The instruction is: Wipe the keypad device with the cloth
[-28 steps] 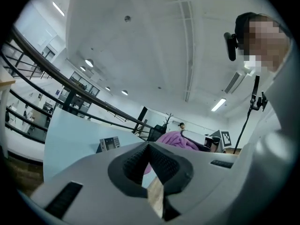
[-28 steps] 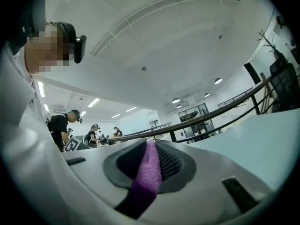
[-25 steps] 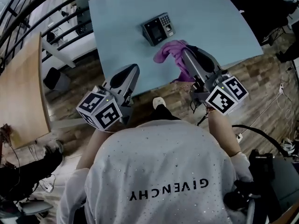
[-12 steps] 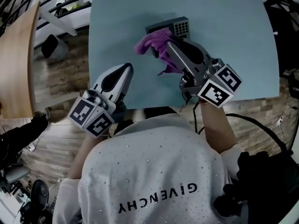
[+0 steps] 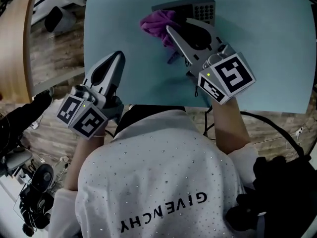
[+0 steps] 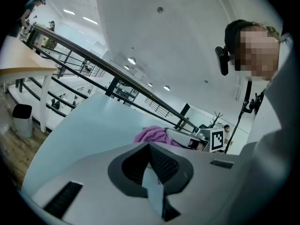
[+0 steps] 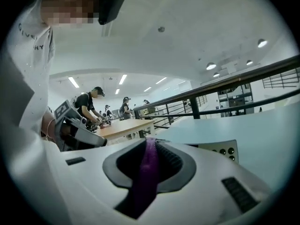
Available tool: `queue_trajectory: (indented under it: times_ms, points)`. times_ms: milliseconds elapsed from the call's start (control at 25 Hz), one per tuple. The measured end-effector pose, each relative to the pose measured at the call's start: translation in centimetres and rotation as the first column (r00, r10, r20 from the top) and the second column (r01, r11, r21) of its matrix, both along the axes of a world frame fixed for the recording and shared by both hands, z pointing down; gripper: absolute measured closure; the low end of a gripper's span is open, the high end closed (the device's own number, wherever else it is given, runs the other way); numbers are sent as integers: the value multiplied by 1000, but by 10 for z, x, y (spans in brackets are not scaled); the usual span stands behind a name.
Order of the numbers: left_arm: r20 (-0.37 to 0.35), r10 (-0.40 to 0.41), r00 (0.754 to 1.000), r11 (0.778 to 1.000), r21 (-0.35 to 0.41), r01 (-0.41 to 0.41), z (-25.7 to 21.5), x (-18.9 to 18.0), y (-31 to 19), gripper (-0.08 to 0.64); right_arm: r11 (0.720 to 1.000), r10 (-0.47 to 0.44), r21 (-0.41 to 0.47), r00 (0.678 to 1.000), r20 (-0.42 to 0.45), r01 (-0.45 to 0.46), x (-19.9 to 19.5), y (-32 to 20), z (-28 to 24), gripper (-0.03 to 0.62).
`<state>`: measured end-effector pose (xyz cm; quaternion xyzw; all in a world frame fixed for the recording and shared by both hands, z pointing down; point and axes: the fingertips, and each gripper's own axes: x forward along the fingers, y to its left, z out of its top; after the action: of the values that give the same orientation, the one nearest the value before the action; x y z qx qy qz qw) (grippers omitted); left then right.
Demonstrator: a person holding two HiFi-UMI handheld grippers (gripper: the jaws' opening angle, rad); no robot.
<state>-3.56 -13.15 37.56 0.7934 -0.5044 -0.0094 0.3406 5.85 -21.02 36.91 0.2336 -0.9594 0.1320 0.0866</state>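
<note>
I see the keypad (image 5: 200,8) on the counter (image 5: 257,58), at its far side from me. The cloth (image 5: 158,24) lies against the left end of the keypad and partly on it. The right tool (image 5: 171,31) reaches over the counter from the near right, with the cloth between its jaws. The left tool (image 5: 119,56) is at the near left corner of the counter, left of the cloth and well apart from the keypad. A second table (image 5: 15,43) stands to the left, across the floor (image 5: 54,58).
</note>
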Motion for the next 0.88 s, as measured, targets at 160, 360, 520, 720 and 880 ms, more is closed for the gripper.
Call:
queue_trajectory:
  times_ms: [160,360,520,720,880]
  points:
    - [4,15,1000,1000,-17,-15,4,7,-4,560,999,44,28,999,-9,-44,15,-15,3,528]
    - [-12,32,999,998,-51,-32,15,22,-5,560,994,99,51,994,-42,-96,47,-29,5,528]
    - [-12,58,998,997,-46,-59,11,32,-10,560,982,184,43,982,-41,-182,78,-43,0,528]
    - [-14,67,998,997,-35,-67,5,31,-15,560,959,283,35,959,-30,-282,109,-57,-3,528]
    - [-7,70,998,997,-36,-70,5,30,-18,560,937,348,34,937,-28,-347,129,-66,-5,528]
